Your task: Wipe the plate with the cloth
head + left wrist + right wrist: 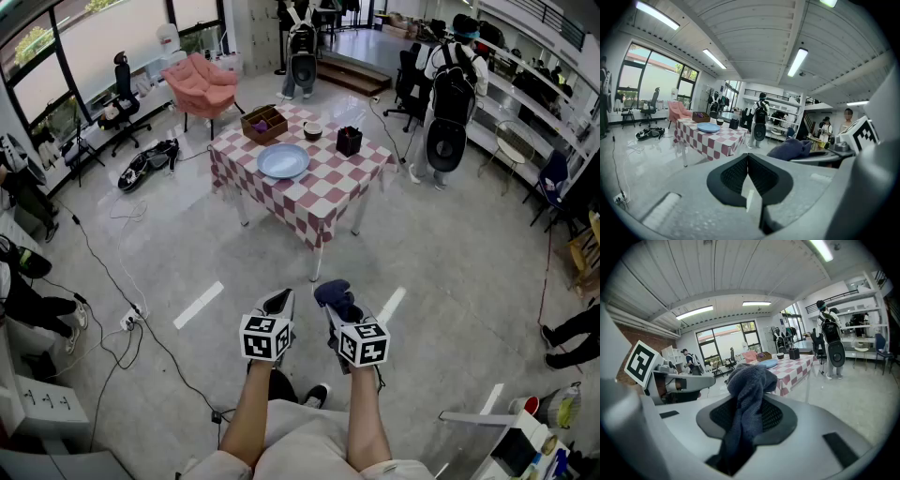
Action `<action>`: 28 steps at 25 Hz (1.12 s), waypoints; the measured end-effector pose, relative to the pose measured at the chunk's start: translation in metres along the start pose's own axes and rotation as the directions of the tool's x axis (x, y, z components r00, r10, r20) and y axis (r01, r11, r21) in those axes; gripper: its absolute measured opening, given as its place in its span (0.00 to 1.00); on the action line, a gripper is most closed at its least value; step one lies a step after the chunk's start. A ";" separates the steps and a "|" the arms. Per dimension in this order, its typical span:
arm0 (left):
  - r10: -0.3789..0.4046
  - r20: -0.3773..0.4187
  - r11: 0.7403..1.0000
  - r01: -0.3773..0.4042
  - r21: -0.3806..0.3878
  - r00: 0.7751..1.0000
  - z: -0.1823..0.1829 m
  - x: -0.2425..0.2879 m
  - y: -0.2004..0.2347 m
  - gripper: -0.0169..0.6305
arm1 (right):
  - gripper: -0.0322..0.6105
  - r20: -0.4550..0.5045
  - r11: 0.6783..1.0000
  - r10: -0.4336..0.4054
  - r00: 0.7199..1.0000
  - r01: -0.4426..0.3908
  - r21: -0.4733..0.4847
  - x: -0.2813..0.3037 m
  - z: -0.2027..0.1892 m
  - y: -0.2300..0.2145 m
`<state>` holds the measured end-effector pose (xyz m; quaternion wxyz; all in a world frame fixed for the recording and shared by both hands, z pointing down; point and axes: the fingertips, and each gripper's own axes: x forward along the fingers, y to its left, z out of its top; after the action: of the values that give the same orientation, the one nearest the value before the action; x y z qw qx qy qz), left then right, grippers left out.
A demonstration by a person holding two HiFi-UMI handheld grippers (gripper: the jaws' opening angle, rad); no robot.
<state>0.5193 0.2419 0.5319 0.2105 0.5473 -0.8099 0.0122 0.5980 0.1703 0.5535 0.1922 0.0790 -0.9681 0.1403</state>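
Note:
A blue plate (283,160) lies on a red-and-white checked table (323,202) a few steps ahead; it also shows as the plate (708,127) and the plate (768,363) in the gripper views. My right gripper (334,295) is shut on a dark blue cloth (746,399), which bunches up above the jaws; the cloth (335,294) is seen from the head and the cloth (792,149) from the left side. My left gripper (277,302) is shut with nothing in it, its jaws pressed together (747,171). Both grippers hang over the floor, well short of the table.
On the table stand a brown box (263,123), a small bowl (312,130) and a dark holder (349,141). A pink armchair (201,84) sits beyond the table. Cables (122,309) run over the floor at left. People stand behind the table (448,103).

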 end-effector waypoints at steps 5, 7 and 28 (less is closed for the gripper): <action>-0.013 -0.004 1.000 0.013 0.013 1.000 0.006 0.004 -0.001 0.04 | 0.23 0.008 1.000 0.003 1.000 -0.003 0.011 0.007 0.008 -0.002; -0.007 -0.009 1.000 0.007 0.018 1.000 0.006 0.004 0.002 0.04 | 0.23 0.010 1.000 0.011 1.000 -0.011 0.014 0.012 0.011 -0.002; 0.033 -0.055 0.999 -0.032 0.019 0.998 0.032 0.039 0.072 0.04 | 0.23 0.077 0.979 0.097 0.992 -0.109 0.172 0.091 0.058 -0.014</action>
<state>0.4329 0.2285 0.5315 0.2276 0.5355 -0.8124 0.0381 0.4979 0.1306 0.5416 0.1437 0.0502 -0.9607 0.2323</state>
